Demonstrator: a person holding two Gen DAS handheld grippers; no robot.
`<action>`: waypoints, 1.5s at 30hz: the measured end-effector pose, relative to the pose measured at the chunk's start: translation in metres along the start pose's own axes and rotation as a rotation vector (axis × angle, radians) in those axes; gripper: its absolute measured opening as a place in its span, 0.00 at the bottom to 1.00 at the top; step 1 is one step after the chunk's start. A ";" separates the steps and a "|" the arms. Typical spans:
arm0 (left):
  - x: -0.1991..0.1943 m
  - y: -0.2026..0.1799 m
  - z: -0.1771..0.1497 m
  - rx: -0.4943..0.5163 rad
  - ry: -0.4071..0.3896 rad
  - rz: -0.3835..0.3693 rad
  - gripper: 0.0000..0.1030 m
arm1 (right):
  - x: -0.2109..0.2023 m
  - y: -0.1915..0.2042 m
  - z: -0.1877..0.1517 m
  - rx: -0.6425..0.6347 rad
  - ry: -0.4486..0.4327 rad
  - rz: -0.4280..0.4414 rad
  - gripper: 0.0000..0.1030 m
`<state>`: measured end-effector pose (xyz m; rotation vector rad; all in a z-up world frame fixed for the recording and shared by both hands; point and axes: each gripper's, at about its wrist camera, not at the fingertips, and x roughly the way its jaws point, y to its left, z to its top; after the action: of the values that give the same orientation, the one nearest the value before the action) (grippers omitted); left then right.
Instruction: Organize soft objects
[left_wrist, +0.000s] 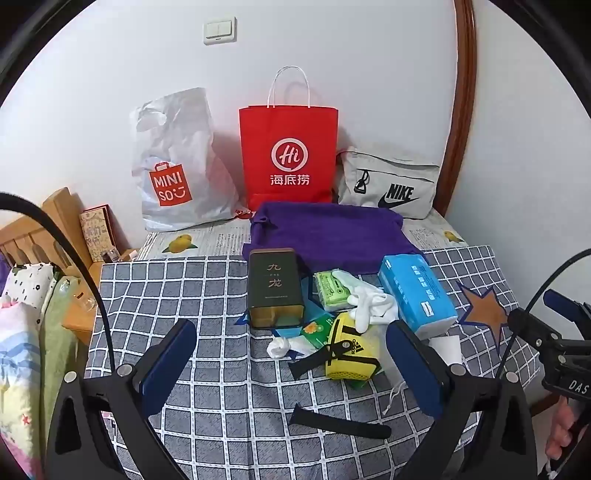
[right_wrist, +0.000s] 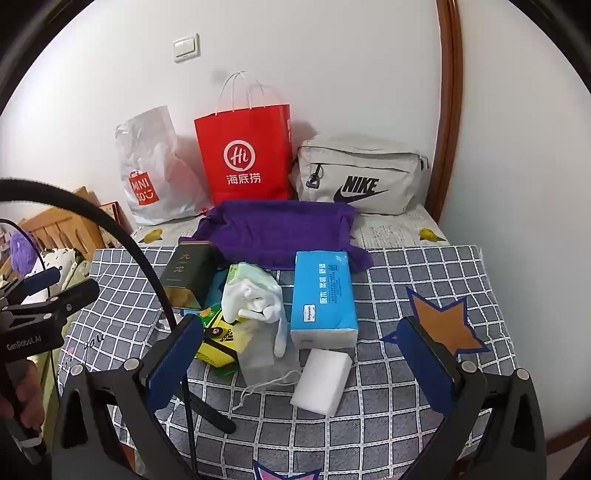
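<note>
With both the left gripper (left_wrist: 291, 363) and right gripper (right_wrist: 301, 360) spread wide and empty, I judge the white socks (right_wrist: 255, 299) at frame centre light, limp, best pinched mid-bundle.

Three bags (right_wrist: 243, 158) stand against the wall, the towel (right_wrist: 280, 232) before them, the tissue pack (right_wrist: 323, 295) right of the tin (right_wrist: 188, 273)

A light switch (left_wrist: 219, 31) sits on the white wall at the upper left of the frame. A curved wooden door frame (left_wrist: 463, 110) runs down the upper right. At the left edge stands a wooden headboard (left_wrist: 40, 229) with a small patterned box (left_wrist: 96, 230) leaning against it, and below that lies floral bedding (left_wrist: 18, 332). A dark tin (left_wrist: 273, 291) stands upright at the middle.
</note>
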<state>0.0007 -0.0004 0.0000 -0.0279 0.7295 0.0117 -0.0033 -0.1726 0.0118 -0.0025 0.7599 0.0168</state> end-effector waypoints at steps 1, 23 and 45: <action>0.000 0.000 0.000 0.002 -0.001 0.002 1.00 | 0.000 0.000 0.000 0.004 -0.001 0.004 1.00; -0.007 -0.005 -0.002 0.026 -0.006 -0.002 1.00 | -0.008 0.000 0.001 0.006 0.000 0.002 1.00; -0.009 -0.009 -0.006 0.041 -0.013 0.000 1.00 | -0.012 0.001 0.003 0.005 -0.010 0.009 1.00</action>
<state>-0.0098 -0.0094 0.0013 0.0111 0.7169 -0.0027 -0.0100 -0.1715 0.0225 0.0053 0.7501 0.0235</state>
